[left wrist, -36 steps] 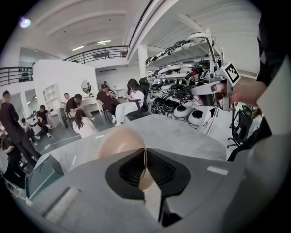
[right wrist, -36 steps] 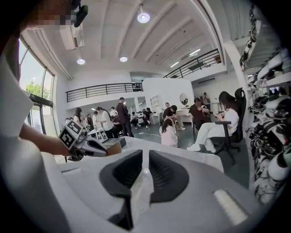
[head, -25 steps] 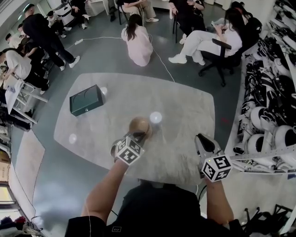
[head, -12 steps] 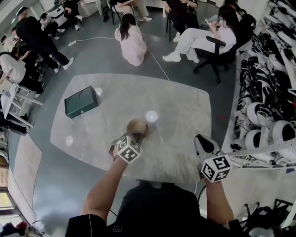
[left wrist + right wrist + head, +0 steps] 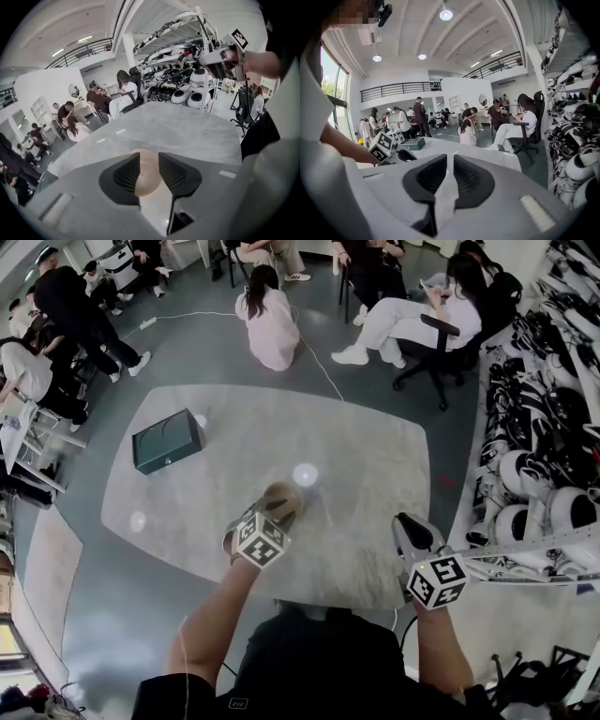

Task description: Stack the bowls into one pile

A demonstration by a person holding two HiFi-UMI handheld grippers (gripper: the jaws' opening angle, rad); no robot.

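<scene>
Where the grey marble-patterned table with rounded corners (image 5: 361,451) fills the middle of the head view, one tan-brown round bowl (image 5: 285,495) rests on it slightly left of centre, toward the near edge; whether it is a single bowl or several nested together cannot be told. Left gripper (image 5: 278,513): pale grey, two dark ribbed pads, a black-and-white marker cube (image 5: 261,538) on its body, angled down onto the bowl. Its jaws are opening; in the left gripper view the bowl shows in the gap between the pads and partly behind both, sitting on the tabletop, with neither pad seen to clamp it. Right gripper (image 5: 411,523): same make, own marker cube (image 5: 437,579), held at the table's near right edge, well apart from the bowl. Its jaws stand a narrow slit apart with nothing between them, only the pale surface beyond. Dark green rectangular box (image 5: 166,441): on the table's far left part, well apart from the bowl. Beyond the table, seated and standing people (image 5: 272,320) on the grey floor. Along the right side, a rack of white and black rounded shells (image 5: 553,474).
</scene>
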